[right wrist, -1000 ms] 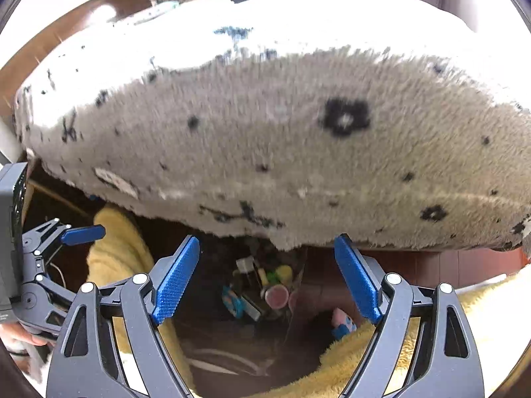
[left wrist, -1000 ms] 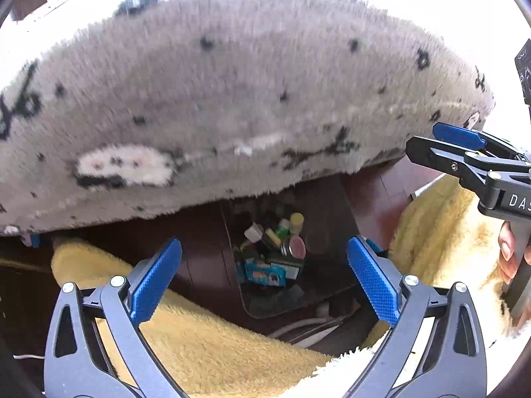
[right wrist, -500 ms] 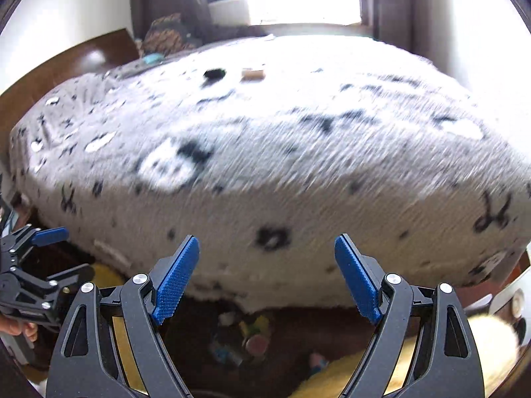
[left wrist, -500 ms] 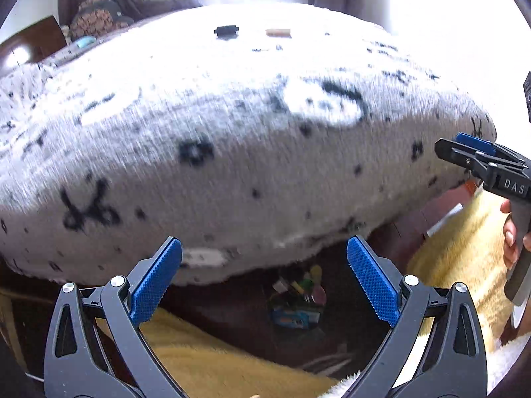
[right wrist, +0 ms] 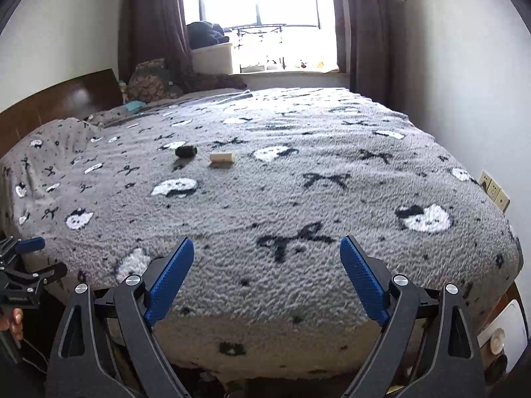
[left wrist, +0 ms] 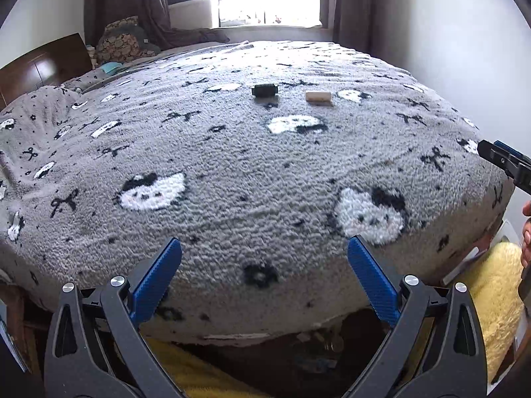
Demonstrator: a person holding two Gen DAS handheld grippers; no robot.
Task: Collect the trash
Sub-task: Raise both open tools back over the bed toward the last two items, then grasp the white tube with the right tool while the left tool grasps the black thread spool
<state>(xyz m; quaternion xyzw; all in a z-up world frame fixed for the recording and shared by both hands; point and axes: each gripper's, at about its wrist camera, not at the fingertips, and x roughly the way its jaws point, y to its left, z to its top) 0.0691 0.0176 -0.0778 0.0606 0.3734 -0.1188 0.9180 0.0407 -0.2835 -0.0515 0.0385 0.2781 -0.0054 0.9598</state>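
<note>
Fleecy grey blanket (left wrist: 232, 172) covers the bed, and two bits of trash lie side by side near its middle, toward the far edge: a dark lump (left wrist: 264, 90) and a pale tube (left wrist: 318, 96), close but apart. Left gripper (left wrist: 264, 275) and right gripper (right wrist: 267, 275) hang at the near edge, both spread wide and empty. Both pieces look light; the tube probably crushes easily, so pinch it gently across its middle.
</note>
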